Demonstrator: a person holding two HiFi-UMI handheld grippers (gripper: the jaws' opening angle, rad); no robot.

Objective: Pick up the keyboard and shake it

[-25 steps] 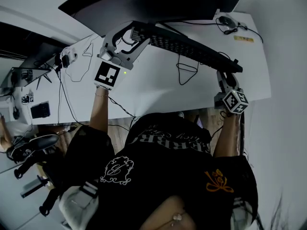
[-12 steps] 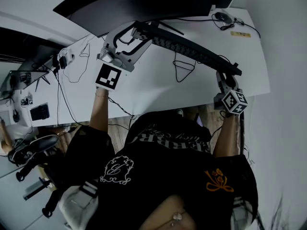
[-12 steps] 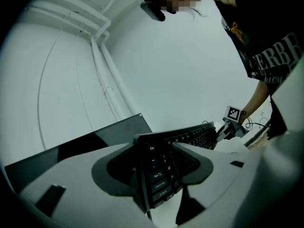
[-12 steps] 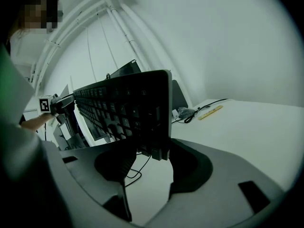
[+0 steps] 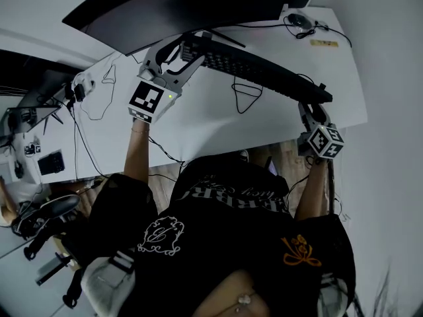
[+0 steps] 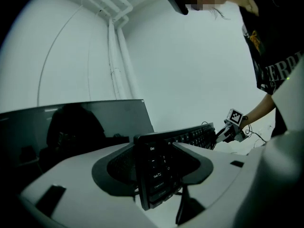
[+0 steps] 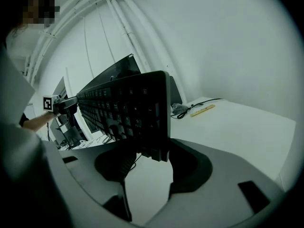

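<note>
Desk (image 5: pixel 198 117): white, smooth and matte, rectangular; thin dark cables trail across it.
Monitor (image 5: pixel 185 5): wide, dark, glossy panel, gently curved, along the desk's back edge.
Keyboard (image 5: pixel 264 71): long, flat, black plastic slab with rows of low keys and pale legends. It is held off the desk in front of the monitor, slanting from the back left toward the right front edge.
Left gripper (image 5: pixel 185 50): grey moulded shell with a black-and-white marker cube. Its jaws are clamped on the keyboard's Esc end, which stands on edge between the ribbed dark pads.
Right gripper (image 5: pixel 312 105): same build. Its jaws are set at middling width and pinch the keyboard's other end, key face turned sideways.
Cable loop (image 5: pixel 244 88): thin black wire lying slack on the desk under the keyboard's middle.
Mouse (image 5: pixel 297 20): small, rounded and dark, at the back right corner.
Yellow strip (image 5: pixel 324 43): flat and narrow, near the right edge.
Change: both grips are as before and the keyboard is still aloft. The left gripper has rolled a little; its green lamp, hidden half a second ago, shows again.
</note>
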